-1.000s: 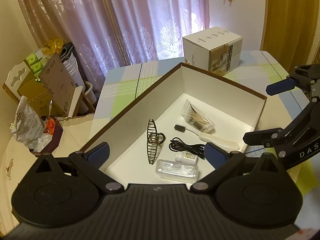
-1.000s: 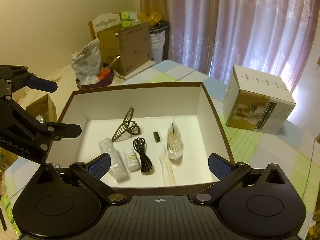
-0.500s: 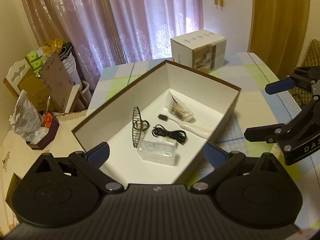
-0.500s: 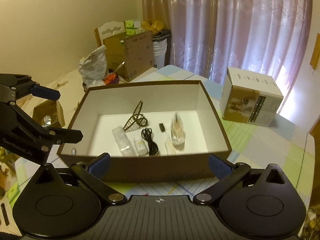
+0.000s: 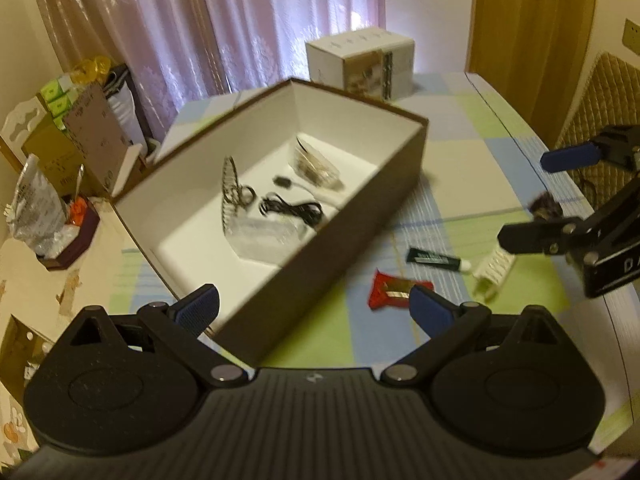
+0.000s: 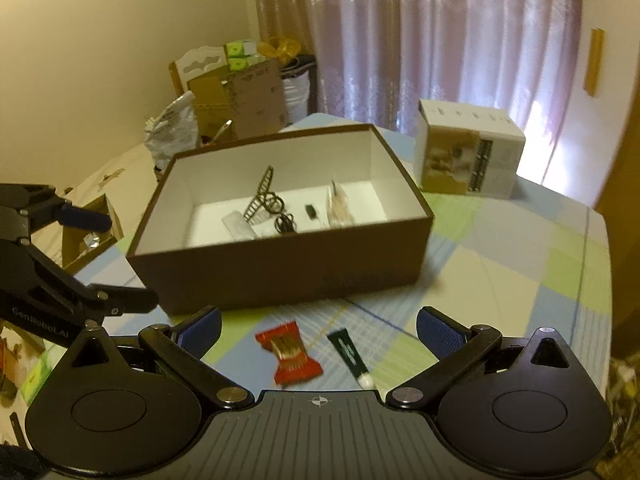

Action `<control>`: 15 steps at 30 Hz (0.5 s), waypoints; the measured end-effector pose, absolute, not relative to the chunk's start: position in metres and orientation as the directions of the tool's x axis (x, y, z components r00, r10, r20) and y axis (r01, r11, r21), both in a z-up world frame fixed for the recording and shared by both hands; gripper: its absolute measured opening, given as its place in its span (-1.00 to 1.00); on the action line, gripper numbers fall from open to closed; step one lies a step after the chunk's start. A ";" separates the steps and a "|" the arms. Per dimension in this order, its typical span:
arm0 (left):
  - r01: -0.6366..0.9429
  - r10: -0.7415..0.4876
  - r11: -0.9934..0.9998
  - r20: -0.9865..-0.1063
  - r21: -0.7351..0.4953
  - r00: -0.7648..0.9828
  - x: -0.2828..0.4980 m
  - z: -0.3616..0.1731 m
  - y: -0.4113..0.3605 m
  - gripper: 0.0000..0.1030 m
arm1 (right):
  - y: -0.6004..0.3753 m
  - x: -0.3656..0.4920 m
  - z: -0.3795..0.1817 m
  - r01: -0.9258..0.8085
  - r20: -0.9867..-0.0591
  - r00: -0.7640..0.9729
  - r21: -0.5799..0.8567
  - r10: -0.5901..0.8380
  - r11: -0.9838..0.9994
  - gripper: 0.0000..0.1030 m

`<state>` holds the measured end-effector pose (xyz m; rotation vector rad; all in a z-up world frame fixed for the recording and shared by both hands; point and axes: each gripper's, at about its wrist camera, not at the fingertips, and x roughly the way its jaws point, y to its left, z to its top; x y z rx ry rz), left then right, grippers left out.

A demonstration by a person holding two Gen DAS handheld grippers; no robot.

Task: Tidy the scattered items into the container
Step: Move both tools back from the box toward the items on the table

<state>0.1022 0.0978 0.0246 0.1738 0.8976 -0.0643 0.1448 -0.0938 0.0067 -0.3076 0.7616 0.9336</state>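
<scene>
Between the spread fingers of my right claw (image 6: 319,330), which holds nothing, a red wrapper (image 6: 289,353) and a dark green tube (image 6: 349,353) lie on the checked worktop (image 6: 516,264). My left claw (image 5: 314,310) gapes wide too, empty. Beyond them stands the brown box (image 6: 280,270), holding a black cable (image 5: 292,210) and a hair clip (image 5: 232,192).

Motion blur smears box (image 5: 344,216) contents. Box's near wall hides the clear packet's (image 6: 239,227) lower part. Print on green tube (image 6: 347,350) unreadable.
</scene>
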 end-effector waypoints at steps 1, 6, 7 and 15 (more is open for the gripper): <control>0.130 0.015 0.984 -0.787 0.121 0.616 0.101 0.022 0.096 0.93 | -0.098 0.143 0.005 -0.810 -0.710 0.364 0.078 0.603 0.581 0.96; 0.134 0.022 0.983 -0.800 0.128 0.600 0.094 0.011 0.088 0.93 | -0.116 0.133 -0.005 -0.795 -0.735 0.366 0.073 0.571 0.603 0.96; 0.136 0.019 0.983 -0.802 0.125 0.597 0.093 0.010 0.086 0.93 | -0.119 0.131 -0.007 -0.792 -0.739 0.368 0.070 0.565 0.606 0.96; 0.180 -0.011 0.977 -0.815 0.114 0.579 0.088 -0.005 0.068 0.93 | -0.146 0.122 -0.025 -0.757 -0.770 0.365 0.082 0.523 0.649 0.96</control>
